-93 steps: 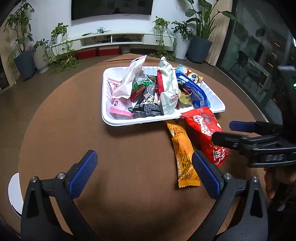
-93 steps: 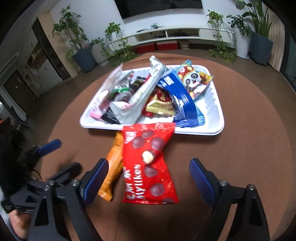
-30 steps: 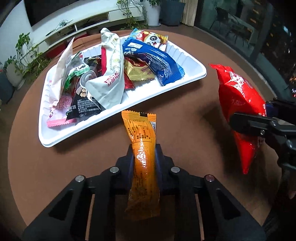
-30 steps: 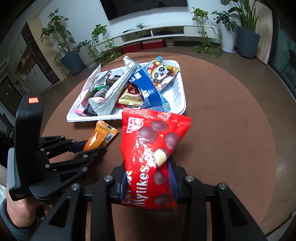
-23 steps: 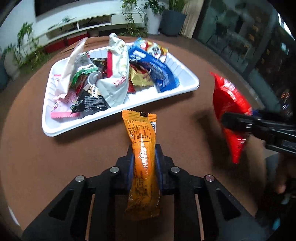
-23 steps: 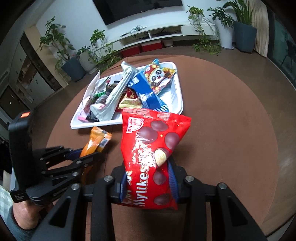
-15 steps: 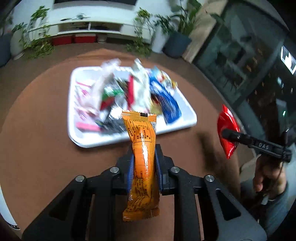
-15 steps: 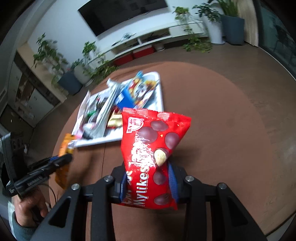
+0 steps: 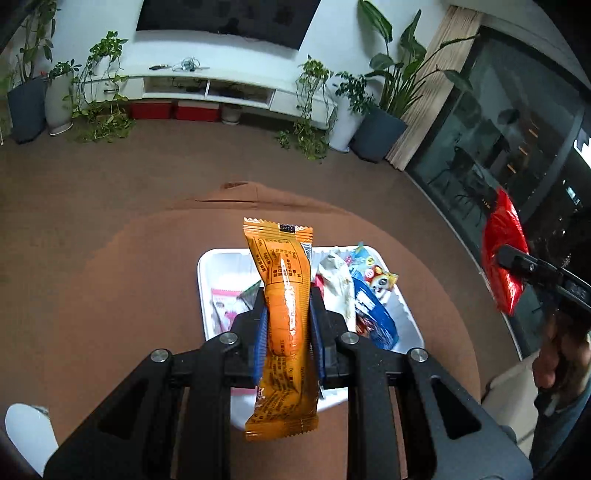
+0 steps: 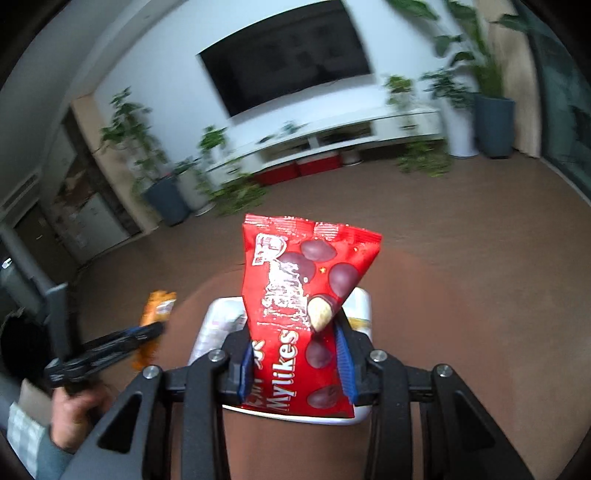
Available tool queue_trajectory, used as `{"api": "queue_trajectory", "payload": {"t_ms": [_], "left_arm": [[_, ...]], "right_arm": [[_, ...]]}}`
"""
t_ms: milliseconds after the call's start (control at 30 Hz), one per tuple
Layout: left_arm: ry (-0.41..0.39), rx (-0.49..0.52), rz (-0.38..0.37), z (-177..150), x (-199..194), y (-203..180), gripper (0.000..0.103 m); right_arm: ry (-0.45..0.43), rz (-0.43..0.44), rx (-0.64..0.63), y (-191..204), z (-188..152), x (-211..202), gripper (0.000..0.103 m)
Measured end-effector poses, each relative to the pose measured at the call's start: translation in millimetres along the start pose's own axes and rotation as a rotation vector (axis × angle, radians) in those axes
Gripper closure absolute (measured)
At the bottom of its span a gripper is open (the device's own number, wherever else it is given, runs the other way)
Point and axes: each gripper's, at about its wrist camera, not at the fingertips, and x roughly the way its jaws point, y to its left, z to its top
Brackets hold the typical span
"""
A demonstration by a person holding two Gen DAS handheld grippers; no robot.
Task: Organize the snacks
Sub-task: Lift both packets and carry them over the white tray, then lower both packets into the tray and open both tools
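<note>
Two snack packs are hanging in the air, one per gripper. The left gripper [image 9: 288,332] is pinching the orange snack bar [image 9: 282,314] between its blue pads, jaws nearly together, the bar standing upright. The right gripper [image 10: 295,363] is clamping the red Mylikes bag [image 10: 303,317] at a narrow gap, the bag's top flaring toward 12 o'clock.

Both packs are sitting over the white tray [image 9: 400,306] on the round brown table [image 9: 129,295], and each is blocking much of the tray behind it. In the left wrist view, wrappers are showing at 3 o'clock of the bar: a white packet [image 9: 338,284], a blue packet [image 9: 373,317], a cartoon-printed packet [image 9: 380,282]; a pink packet [image 9: 223,302] is lying at 9 o'clock.

In the right wrist view only the tray's rim is showing (contents hidden by the bag, background blurred). That view is giving the person's left hand [image 10: 70,413] at 8 o'clock; the left wrist view is giving the right hand [image 9: 554,354] at 3 o'clock, with potted plants [image 9: 380,107] and a wall TV [image 9: 225,16] sharp.
</note>
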Motion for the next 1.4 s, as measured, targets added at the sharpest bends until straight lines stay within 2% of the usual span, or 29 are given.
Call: {"api": "queue_trajectory", "payload": {"t_ms": [233,400,733,900,1100,1400], "left_arm": [[0.070,0.021,0.017,2.4,56.0,3.3,0.085],[0.086,0.020,0.019,-7.4,88.3,5.6,0.085],[0.103,0.030,0.045,-16.0,126.0,-0.1,0.082],[0.106,0.042,0.061,-28.1,130.9,-10.1,0.082],[0.110,0.039,0.063,-37.7,149.4,-16.3,0.081],[0.069,0.040,0.073,-49.0,158.4,-18.8,0.080]], "right_arm": [[0.181,-0.032,-0.054,25.1,-9.8,95.2,0.064],[0.240,-0.063,-0.042,19.2,-17.9,133.1,0.064],[0.261,-0.106,-0.068,17.6,-23.8,154.2,0.064],[0.290,-0.109,-0.058,13.4,-30.3,166.7,0.063],[0.289,-0.114,-0.053,12.0,-39.6,175.6,0.063],[0.251,-0.096,-0.040,6.8,-46.2,177.1,0.063]]}}
